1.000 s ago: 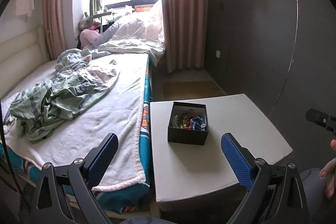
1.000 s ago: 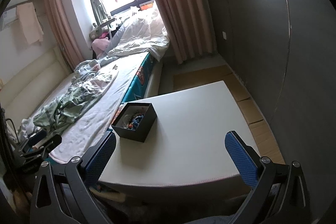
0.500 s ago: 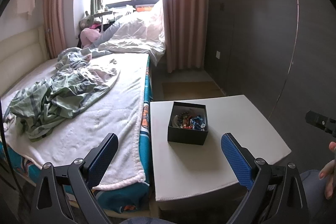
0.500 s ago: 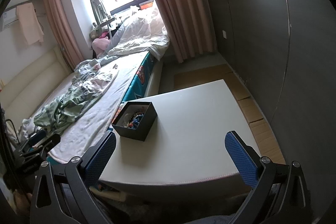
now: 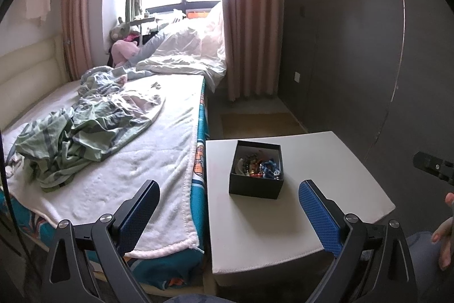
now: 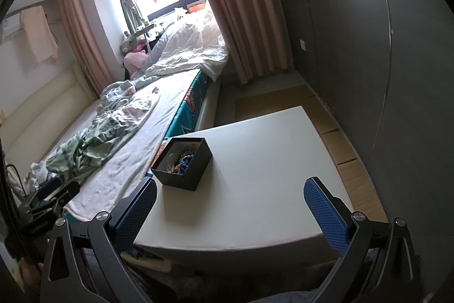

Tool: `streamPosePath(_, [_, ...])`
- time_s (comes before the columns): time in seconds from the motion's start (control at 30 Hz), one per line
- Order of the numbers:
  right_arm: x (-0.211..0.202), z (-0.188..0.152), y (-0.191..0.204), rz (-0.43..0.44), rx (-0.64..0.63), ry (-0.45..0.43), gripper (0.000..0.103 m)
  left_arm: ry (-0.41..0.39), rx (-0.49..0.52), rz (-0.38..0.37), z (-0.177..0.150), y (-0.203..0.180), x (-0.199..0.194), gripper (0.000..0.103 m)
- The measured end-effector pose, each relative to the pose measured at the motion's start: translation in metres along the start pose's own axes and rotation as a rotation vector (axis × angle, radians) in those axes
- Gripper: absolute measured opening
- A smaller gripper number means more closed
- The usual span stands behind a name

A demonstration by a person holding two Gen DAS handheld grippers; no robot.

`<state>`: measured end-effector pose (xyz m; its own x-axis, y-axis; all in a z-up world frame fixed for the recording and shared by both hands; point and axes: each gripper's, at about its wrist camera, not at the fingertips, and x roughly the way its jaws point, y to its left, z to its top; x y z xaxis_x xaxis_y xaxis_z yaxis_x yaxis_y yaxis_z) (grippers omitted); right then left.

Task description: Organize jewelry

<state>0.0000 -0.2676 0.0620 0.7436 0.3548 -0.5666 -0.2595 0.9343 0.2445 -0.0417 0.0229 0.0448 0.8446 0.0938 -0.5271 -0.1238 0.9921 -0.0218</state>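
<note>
Jewelry (image 5: 257, 163) sits piled in the black box (image 5: 255, 188) like before; both grippers (image 5: 228, 213) (image 6: 229, 213) stay wide apart, holding nothing.

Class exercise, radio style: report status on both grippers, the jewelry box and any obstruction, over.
Left gripper open, empty. Right gripper open, empty. Black box lidless on white table, jewelry heaped inside. Nothing in the way.

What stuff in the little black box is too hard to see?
- Jewelry in the black box: left wrist view, too small and tangled to tell pieces apart.
- Box's near inside: right wrist view, hidden by its front wall.
- Person's hand: left wrist view, cut off by the edge.
</note>
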Motion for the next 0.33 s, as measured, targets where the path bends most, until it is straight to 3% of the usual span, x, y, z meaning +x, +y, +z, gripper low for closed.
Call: streamPosePath(0.33, [0.0041,0.0021,-0.0012,-0.011,0.004,0.01,0.103,0.006,-0.002,-0.004,0.0,-0.0014,0.0033,0.098])
